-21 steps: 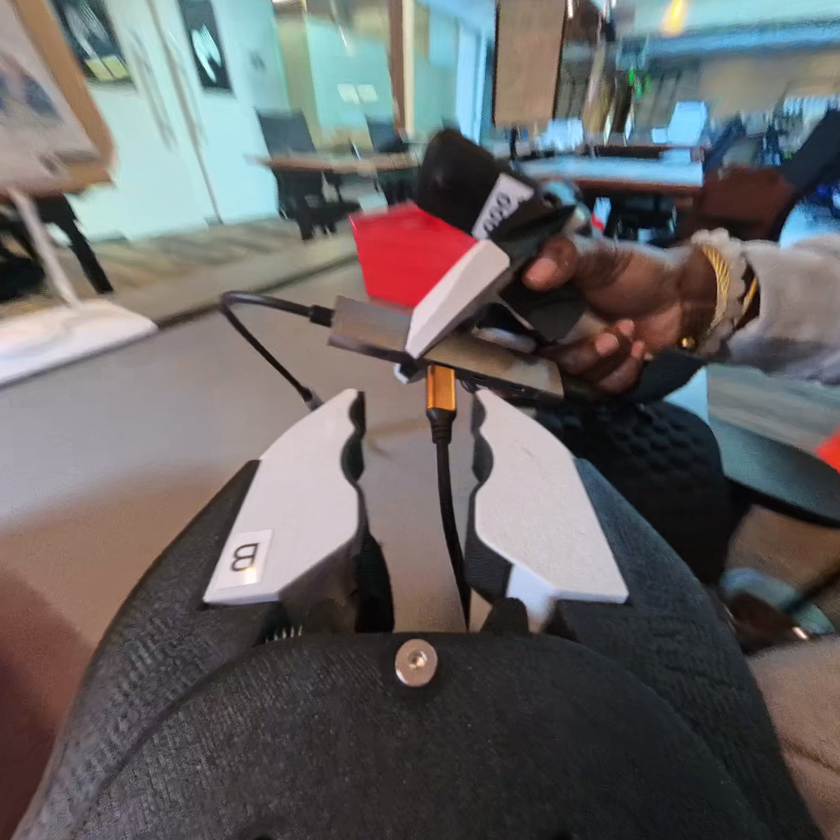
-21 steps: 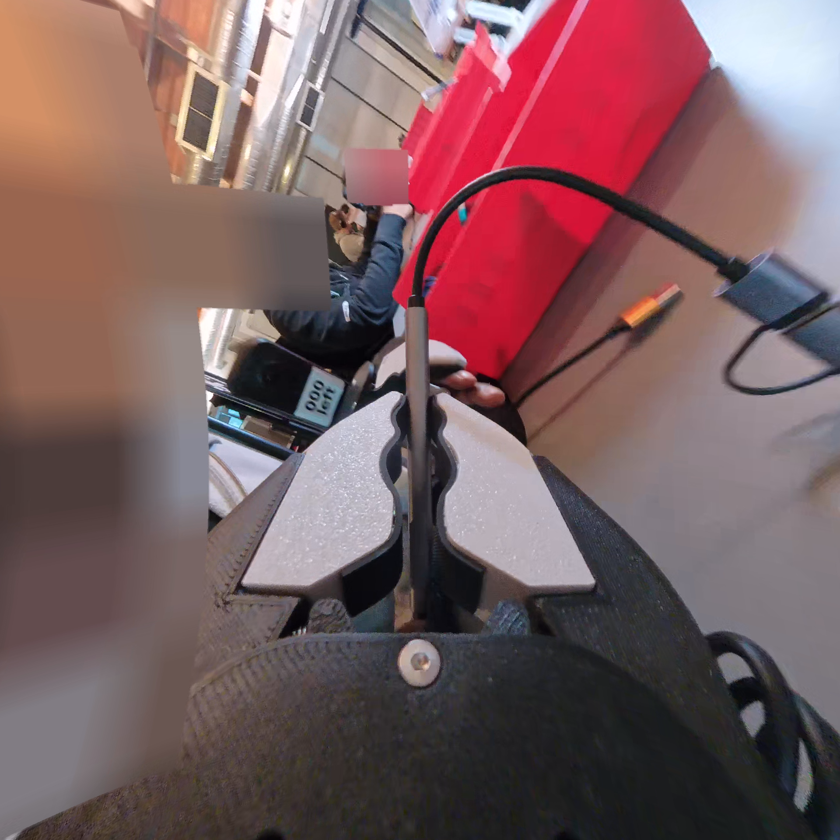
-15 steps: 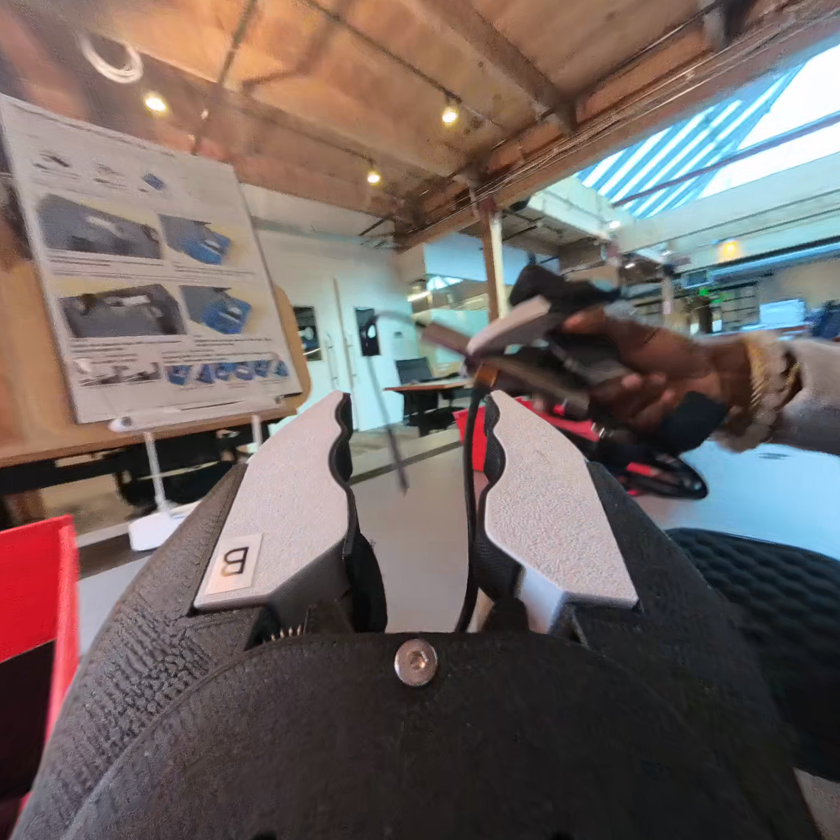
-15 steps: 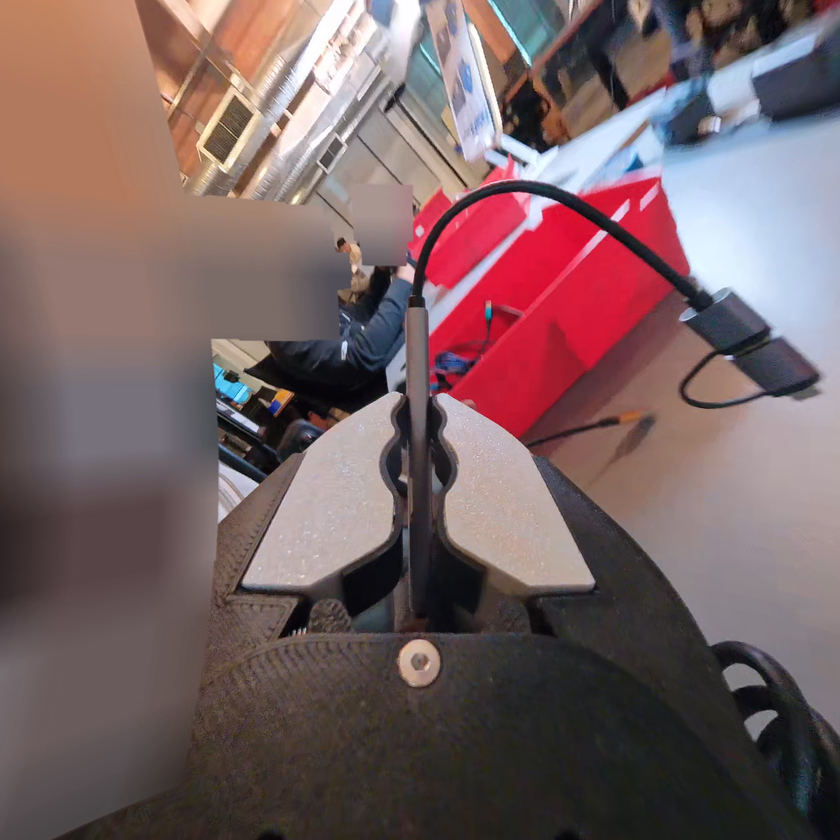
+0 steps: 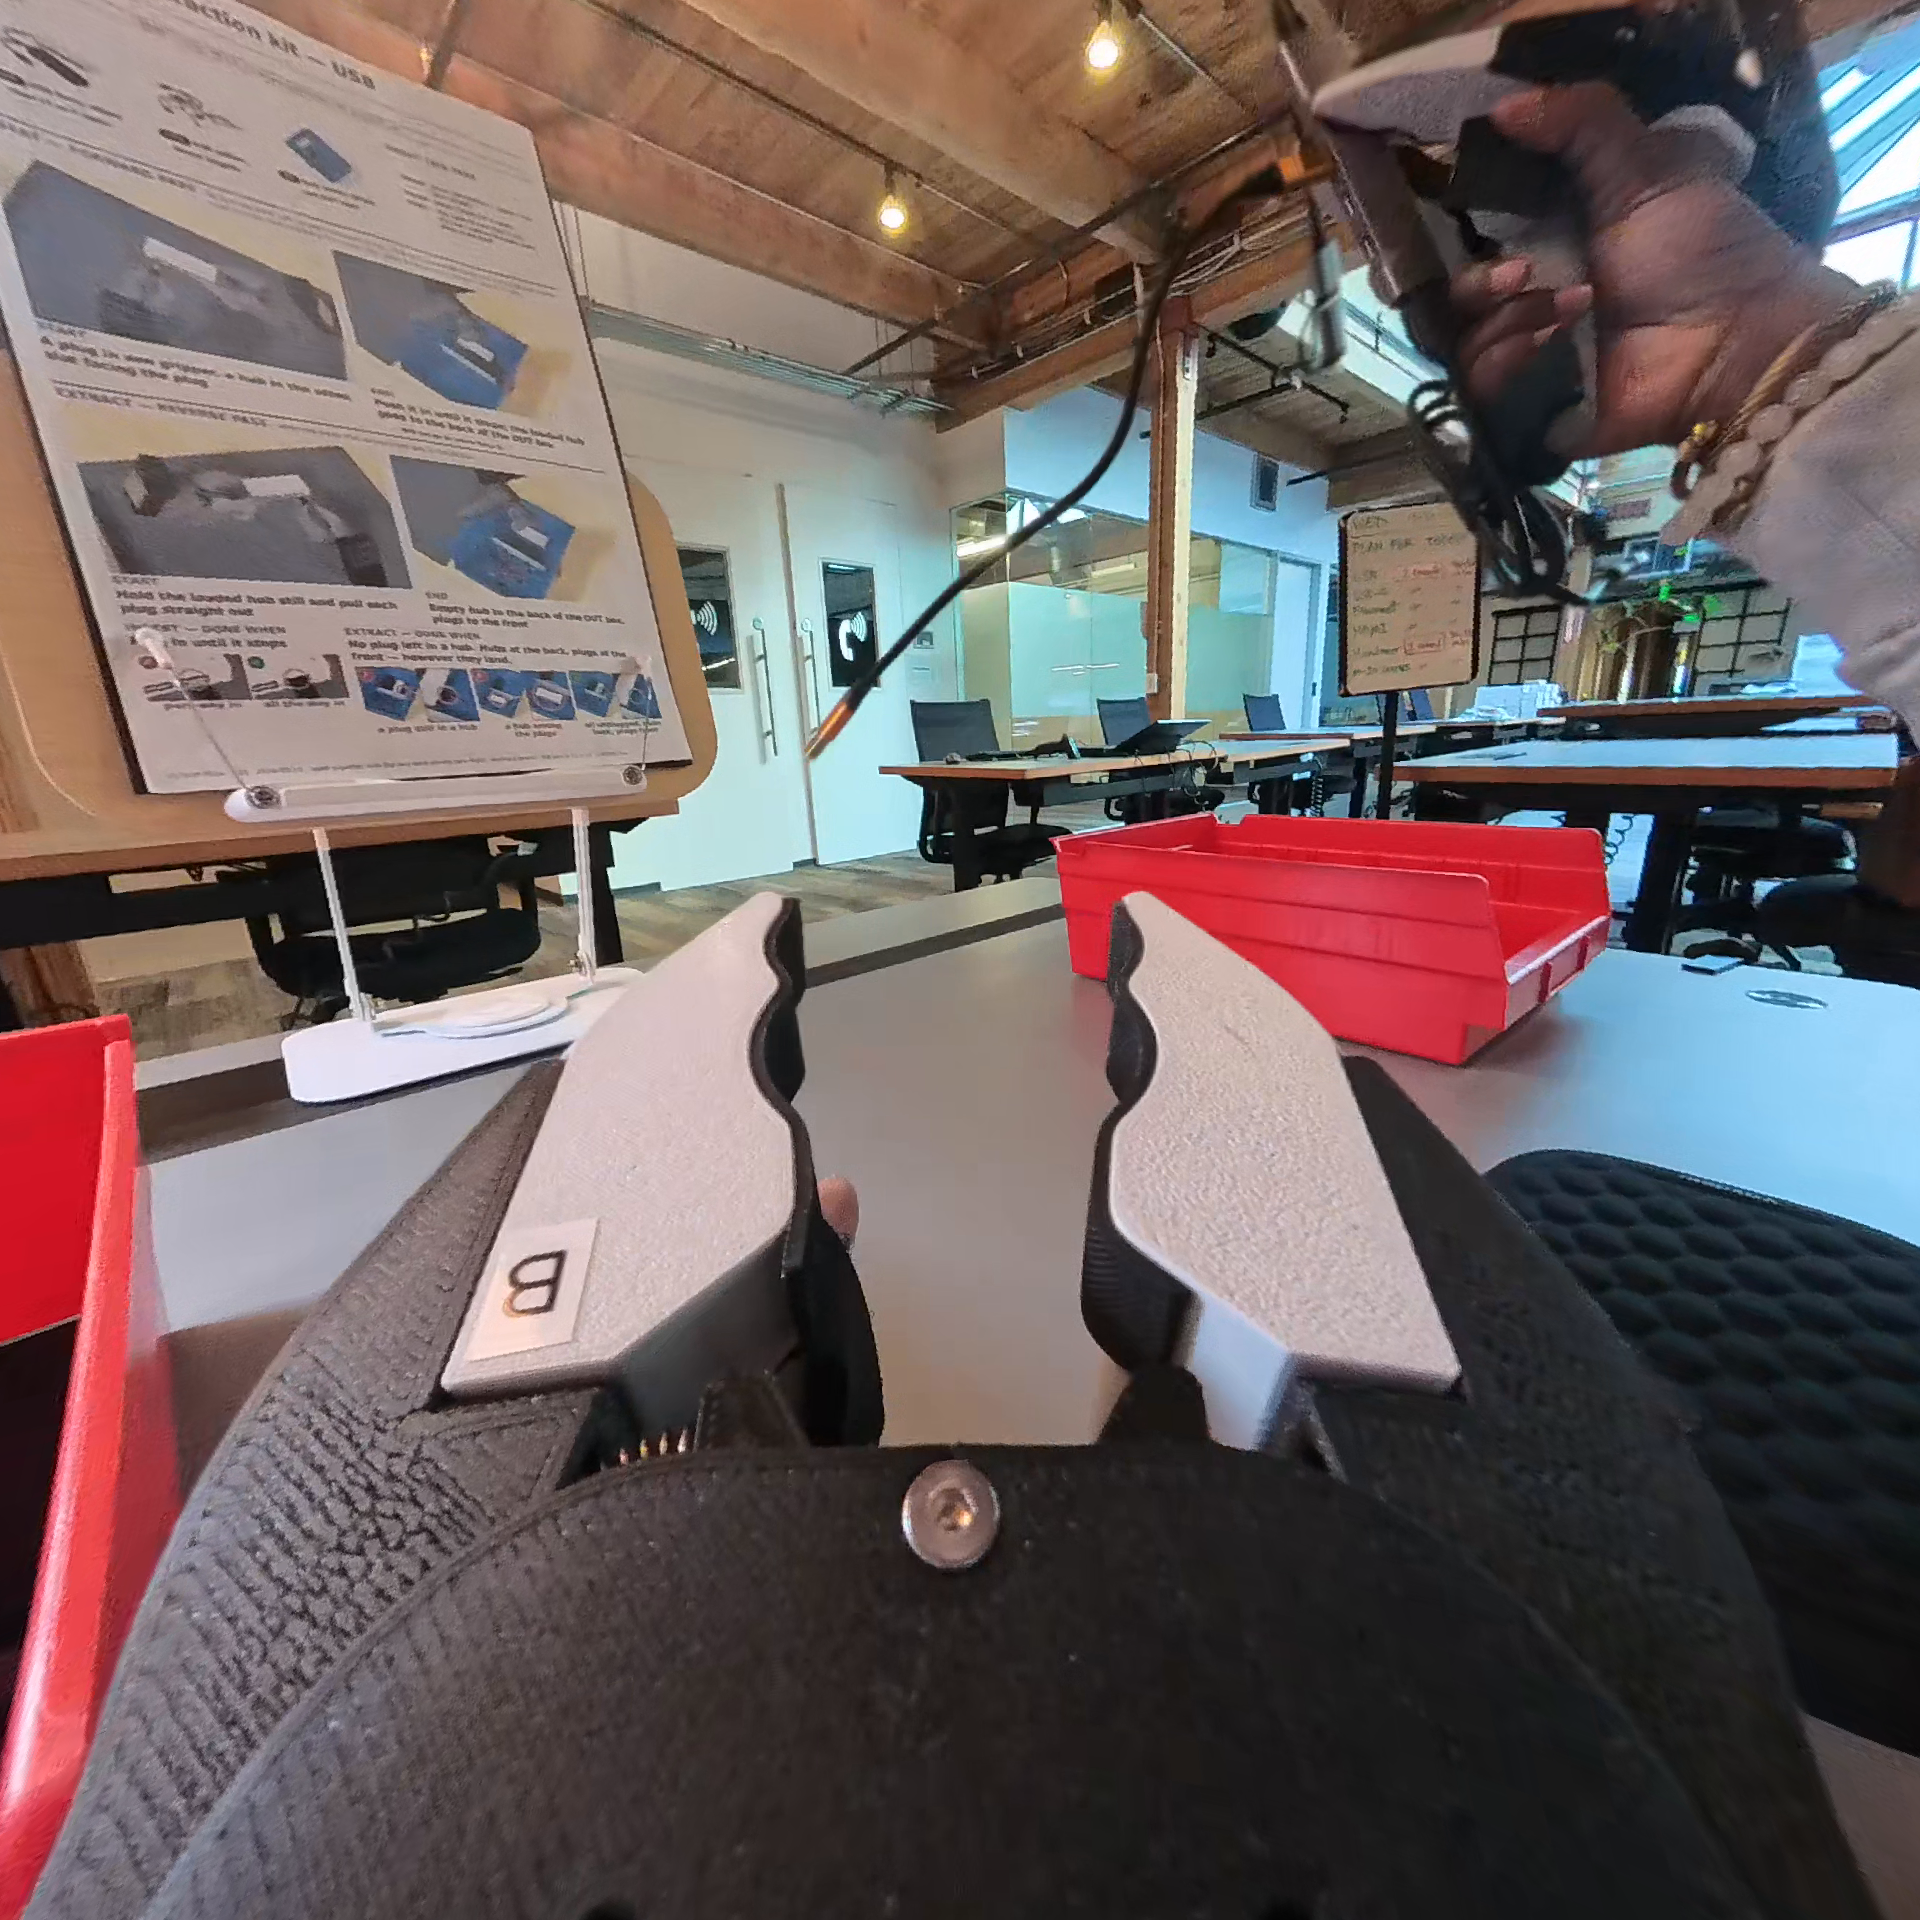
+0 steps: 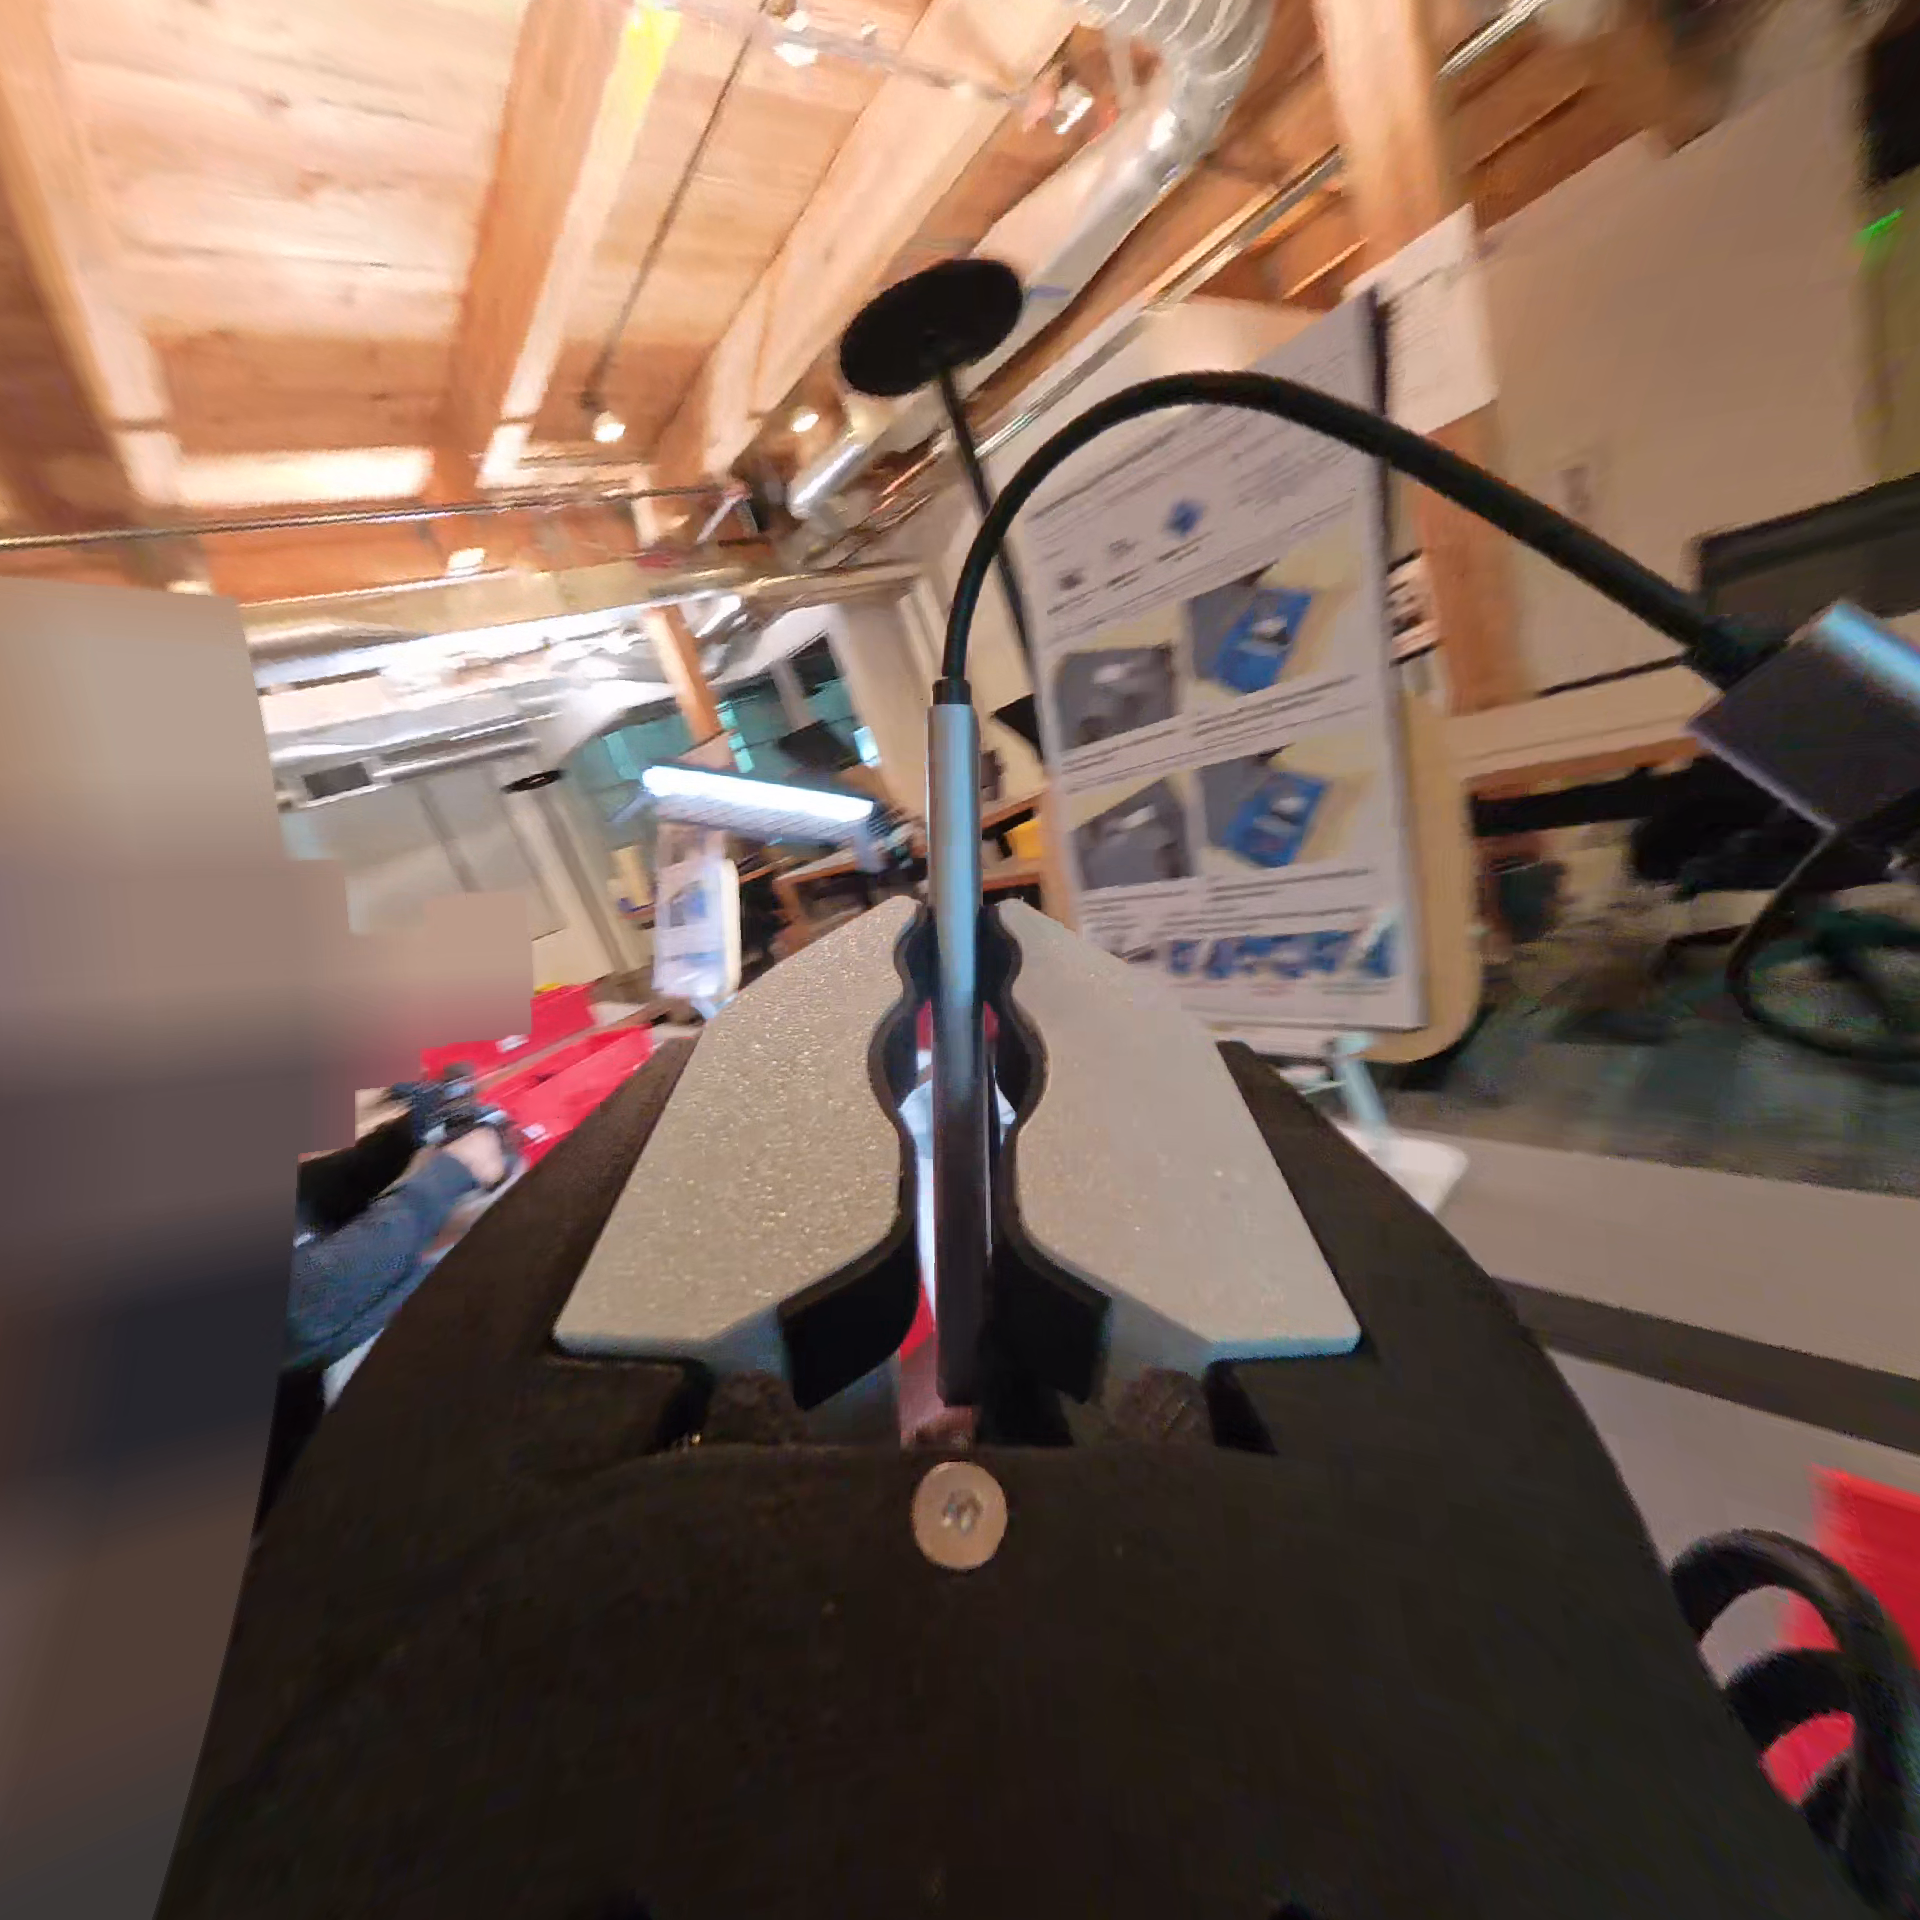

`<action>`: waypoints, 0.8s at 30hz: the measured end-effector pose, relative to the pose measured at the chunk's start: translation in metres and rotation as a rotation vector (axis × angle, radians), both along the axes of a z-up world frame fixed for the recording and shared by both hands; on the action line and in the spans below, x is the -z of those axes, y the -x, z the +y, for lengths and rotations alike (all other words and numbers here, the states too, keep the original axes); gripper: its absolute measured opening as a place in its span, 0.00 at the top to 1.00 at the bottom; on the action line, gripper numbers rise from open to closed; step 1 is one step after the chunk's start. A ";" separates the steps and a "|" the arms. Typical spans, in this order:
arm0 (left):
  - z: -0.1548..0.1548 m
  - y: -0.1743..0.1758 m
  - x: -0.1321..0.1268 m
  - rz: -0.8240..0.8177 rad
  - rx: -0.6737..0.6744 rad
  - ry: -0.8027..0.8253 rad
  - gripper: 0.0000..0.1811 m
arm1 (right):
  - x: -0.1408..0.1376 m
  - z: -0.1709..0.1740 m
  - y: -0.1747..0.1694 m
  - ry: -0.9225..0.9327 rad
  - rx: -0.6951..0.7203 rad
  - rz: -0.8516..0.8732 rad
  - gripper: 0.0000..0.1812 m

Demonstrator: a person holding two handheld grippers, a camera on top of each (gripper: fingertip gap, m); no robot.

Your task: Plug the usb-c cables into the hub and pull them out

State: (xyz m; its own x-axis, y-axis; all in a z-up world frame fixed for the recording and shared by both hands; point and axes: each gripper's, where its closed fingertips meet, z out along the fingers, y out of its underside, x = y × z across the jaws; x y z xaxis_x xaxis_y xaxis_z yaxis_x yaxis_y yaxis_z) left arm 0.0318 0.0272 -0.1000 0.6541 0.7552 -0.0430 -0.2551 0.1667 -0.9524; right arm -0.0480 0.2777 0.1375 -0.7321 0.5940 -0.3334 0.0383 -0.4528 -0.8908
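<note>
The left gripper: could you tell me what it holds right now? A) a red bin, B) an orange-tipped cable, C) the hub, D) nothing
D: the left gripper has its jaws spread with only table between them, while the orange-tipped cable dangles from the hub clamped in the right gripper.

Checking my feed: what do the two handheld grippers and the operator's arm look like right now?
Both the left gripper and right gripper have pale grey, grainy, wavy-edged fingers with black inner pads on a black textured body bearing a silver screw; the left carries a white lettered sticker. The person's arm shows a light grey sleeve and beaded bracelets.
</note>
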 end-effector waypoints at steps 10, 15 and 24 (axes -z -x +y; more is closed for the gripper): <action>0.002 0.004 0.005 -0.027 -0.002 0.023 0.69 | 0.007 0.132 0.024 -0.127 0.498 0.013 0.95; 0.003 0.005 0.006 -0.036 -0.001 0.028 0.69 | 0.071 0.151 0.045 -0.347 0.569 -0.131 0.95; 0.003 0.007 0.009 -0.048 -0.001 0.037 0.69 | 0.216 0.135 0.065 -0.786 0.407 -0.498 0.95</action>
